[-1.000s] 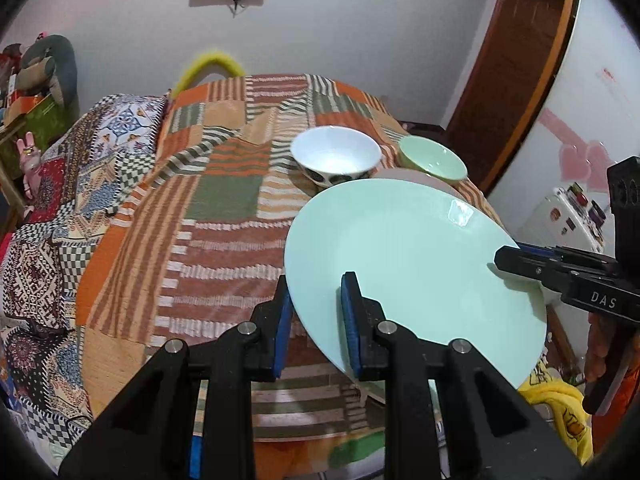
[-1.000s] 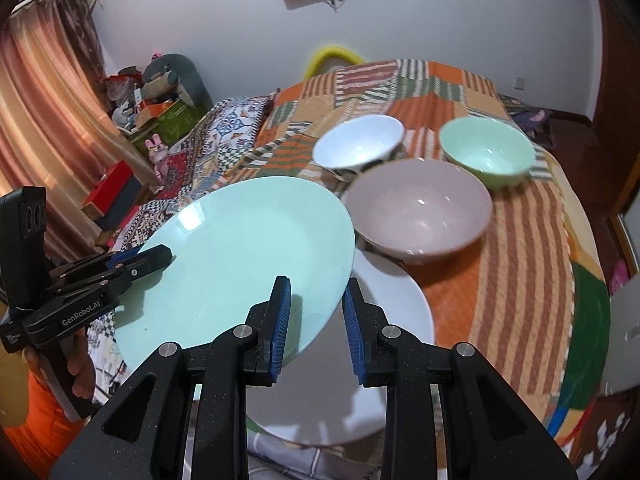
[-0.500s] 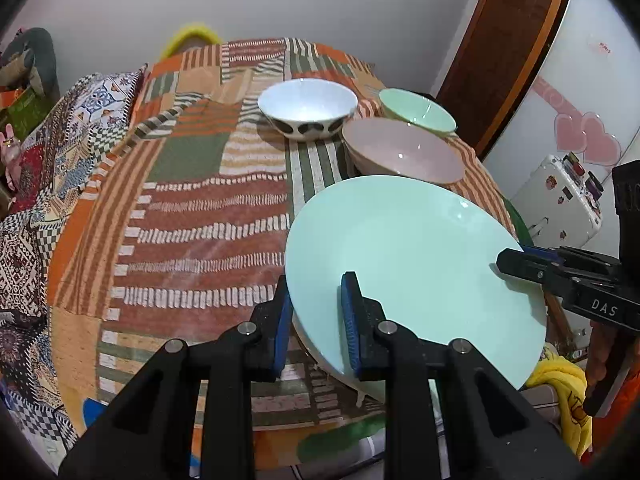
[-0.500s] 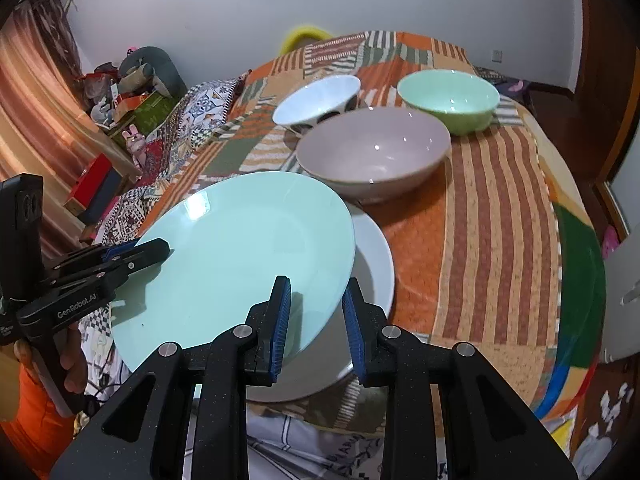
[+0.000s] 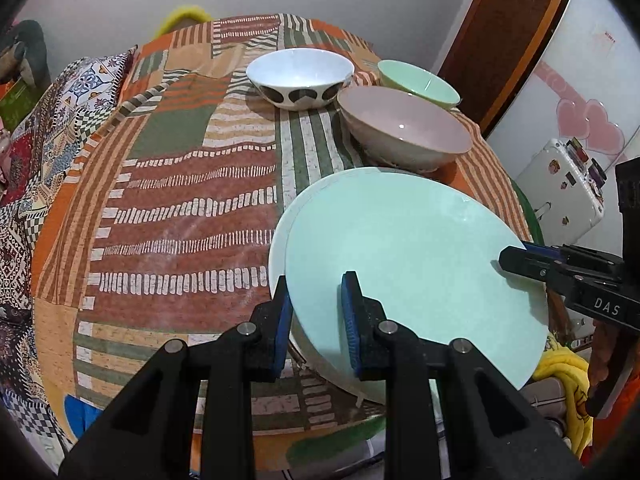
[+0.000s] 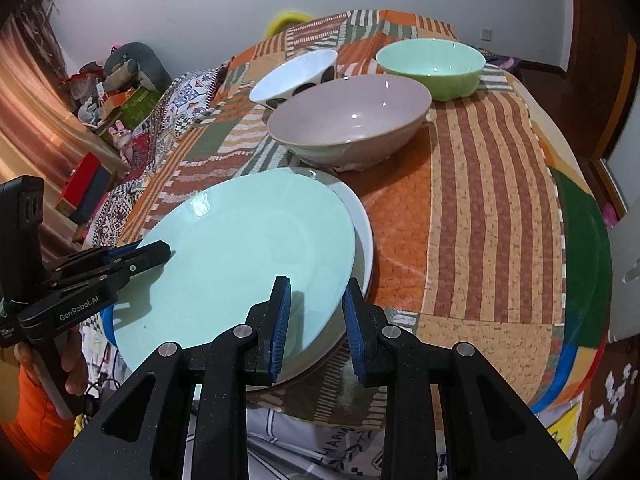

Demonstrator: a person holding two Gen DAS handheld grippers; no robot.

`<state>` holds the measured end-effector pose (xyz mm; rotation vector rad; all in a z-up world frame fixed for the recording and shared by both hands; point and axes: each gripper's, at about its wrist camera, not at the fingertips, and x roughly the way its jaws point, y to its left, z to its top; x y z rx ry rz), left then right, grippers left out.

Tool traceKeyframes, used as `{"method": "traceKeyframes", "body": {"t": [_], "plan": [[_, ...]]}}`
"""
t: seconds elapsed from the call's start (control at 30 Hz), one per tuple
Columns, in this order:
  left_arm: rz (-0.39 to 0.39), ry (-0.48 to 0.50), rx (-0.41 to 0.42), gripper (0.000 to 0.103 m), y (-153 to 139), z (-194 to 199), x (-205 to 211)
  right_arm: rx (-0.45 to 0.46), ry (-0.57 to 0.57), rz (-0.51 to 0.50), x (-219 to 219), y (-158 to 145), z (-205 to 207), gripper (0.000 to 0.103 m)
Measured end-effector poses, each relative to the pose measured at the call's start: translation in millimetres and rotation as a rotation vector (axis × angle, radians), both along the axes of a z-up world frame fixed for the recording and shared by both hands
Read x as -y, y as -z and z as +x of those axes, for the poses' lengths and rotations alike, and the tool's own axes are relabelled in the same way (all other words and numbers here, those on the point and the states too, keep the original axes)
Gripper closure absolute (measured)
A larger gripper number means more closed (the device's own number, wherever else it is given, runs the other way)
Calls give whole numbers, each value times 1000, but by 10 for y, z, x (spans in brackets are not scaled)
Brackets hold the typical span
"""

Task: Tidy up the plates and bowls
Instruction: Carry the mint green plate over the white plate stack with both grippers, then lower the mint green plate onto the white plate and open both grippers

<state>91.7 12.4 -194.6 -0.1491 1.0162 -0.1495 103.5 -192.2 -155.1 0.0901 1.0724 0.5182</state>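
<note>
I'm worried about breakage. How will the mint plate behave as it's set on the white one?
The mint plate looks stiff and glossy, so it may slide between the fingers. Probably ceramic, it could chip against the white plate if dropped.

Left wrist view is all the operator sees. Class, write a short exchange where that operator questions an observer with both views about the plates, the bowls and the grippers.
Operator: Does the white plate show beyond the mint plate's right edge?
Observer: Yes, as a crescent there in the right wrist view.
Operator: Is the green bowl's wall hidden?
Observer: No, it shows down to its foot.
Operator: What holds the left gripper?
Observer: A hand wraps its handle, beside orange clothing.
</note>
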Motion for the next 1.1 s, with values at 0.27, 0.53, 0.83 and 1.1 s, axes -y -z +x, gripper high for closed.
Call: {"method": "traceKeyframes", "body": {"t": [0.27,0.53,0.83,1.1], "plan": [[0,1,-17,80,60,61,11,-6,3,-12,-20,26,29,79],[-23,-4,-41,79,140,119,-10,-3,3,-26,-27,32,82,79],[-29,-8,-40,78,167,154,0,10,6,-44,-49,41,118,77],[28,7,-40,77,199,146,75,17,3,-68,-61,55,139,76]]}}
